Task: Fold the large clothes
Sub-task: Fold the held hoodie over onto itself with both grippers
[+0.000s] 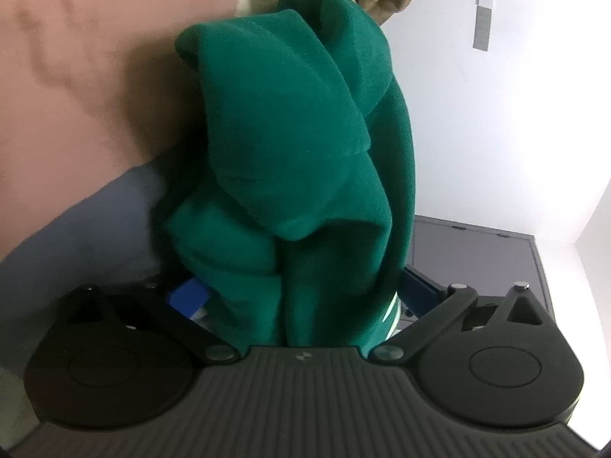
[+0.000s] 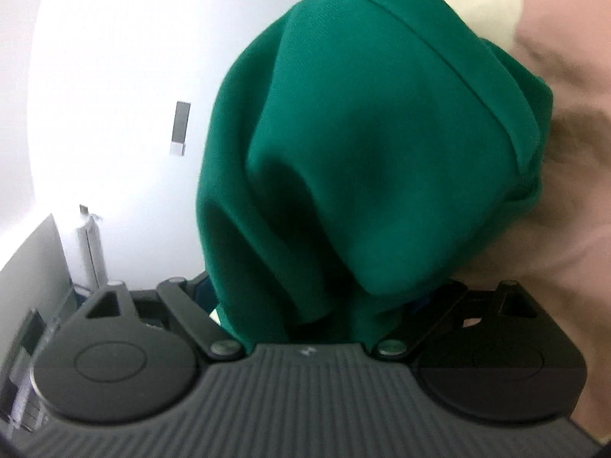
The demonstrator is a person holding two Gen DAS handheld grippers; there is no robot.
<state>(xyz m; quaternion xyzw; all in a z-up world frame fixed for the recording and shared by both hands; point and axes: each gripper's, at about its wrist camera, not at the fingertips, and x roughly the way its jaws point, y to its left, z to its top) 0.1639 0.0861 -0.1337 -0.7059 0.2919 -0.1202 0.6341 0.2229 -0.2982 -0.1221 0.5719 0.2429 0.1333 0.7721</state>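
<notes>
White wall behind; green garment (image 1: 301,145) bunched between both grippers' spread jaws.

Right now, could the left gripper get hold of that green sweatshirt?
Probably yes. The green sweatshirt is bunched right between the left gripper's wide-open jaws, with nothing else in front of it. Closing them should catch fabric, though the fingertips are hidden under the cloth.

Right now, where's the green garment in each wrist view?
Left wrist: green garment fills the centre, bunched, running down between the tongs.
Right wrist: it fills centre-right, down to the tongs.
Shared landmark: grey strip on the white wall.
</notes>
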